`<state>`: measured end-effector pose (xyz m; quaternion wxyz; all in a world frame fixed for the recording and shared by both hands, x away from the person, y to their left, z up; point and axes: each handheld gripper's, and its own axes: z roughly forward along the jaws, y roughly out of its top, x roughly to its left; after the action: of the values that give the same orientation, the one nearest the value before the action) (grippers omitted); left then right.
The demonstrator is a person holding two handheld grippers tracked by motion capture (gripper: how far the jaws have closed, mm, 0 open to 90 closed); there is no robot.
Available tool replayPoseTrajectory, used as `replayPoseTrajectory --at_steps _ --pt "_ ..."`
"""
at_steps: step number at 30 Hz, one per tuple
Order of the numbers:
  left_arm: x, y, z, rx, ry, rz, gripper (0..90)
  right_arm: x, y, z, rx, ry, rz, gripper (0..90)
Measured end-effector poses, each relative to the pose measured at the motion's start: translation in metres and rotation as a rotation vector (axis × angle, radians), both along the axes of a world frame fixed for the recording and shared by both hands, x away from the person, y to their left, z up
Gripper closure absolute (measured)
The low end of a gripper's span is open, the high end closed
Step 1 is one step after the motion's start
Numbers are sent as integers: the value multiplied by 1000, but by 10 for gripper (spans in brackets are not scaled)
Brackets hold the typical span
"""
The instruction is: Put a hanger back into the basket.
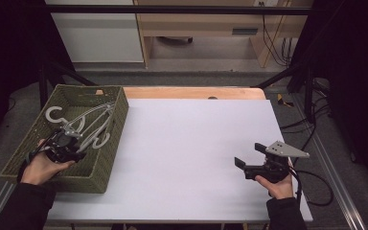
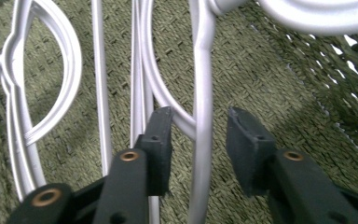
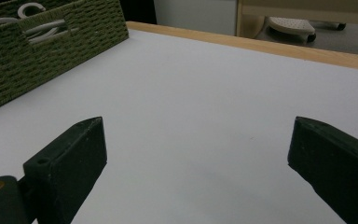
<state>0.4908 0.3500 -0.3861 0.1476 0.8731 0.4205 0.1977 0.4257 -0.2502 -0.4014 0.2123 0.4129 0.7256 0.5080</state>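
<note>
Reaching into the green woven basket (image 1: 106, 160) at the near left of the counter (image 1: 187, 153), the person's left hand (image 1: 40, 167) holds the left tool (image 1: 69, 139) low over a heap of silver-grey plastic hangers (image 1: 88, 125). The forearm comes in from the bottom left corner, sleeve dark, wrist angled toward the basket's middle. In the left gripper view the jaws stand partly apart on either side of one hanger's thin bar (image 2: 203, 116), which runs up between them; neither pad seems to press on it yet, so the tool is open around the bar, not clamped. Other hanger arms and a hook lie on the woven floor beside it.

Over at the near right, the right hand (image 1: 278, 186) rests by the counter's edge, holding the right tool (image 1: 247, 155) level and pointed left toward the basket. Its jaws are spread wide with only bare white surface between them.
</note>
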Motion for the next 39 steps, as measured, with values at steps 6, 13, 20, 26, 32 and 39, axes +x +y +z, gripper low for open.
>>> replayPoseTrajectory --at_steps 6,13,20,26,32,39 --pt "-1 2 2 -10 14 17 720 0 0 0 -2 1 1 47" --pt "-5 9 20 -24 -48 40 791 0 0 0 -2 -1 -1 47" --pt "0 26 25 -112 -56 64 794 0 0 0 0 0 -3 47" --pt "2 41 29 -147 -115 126 772 0 0 0 -2 0 -1 46" --pt "7 62 27 -173 -180 220 765 0 0 0 -2 2 -2 47" --pt "6 66 27 -217 -194 202 779 1 0 -1 1 3 -5 47"
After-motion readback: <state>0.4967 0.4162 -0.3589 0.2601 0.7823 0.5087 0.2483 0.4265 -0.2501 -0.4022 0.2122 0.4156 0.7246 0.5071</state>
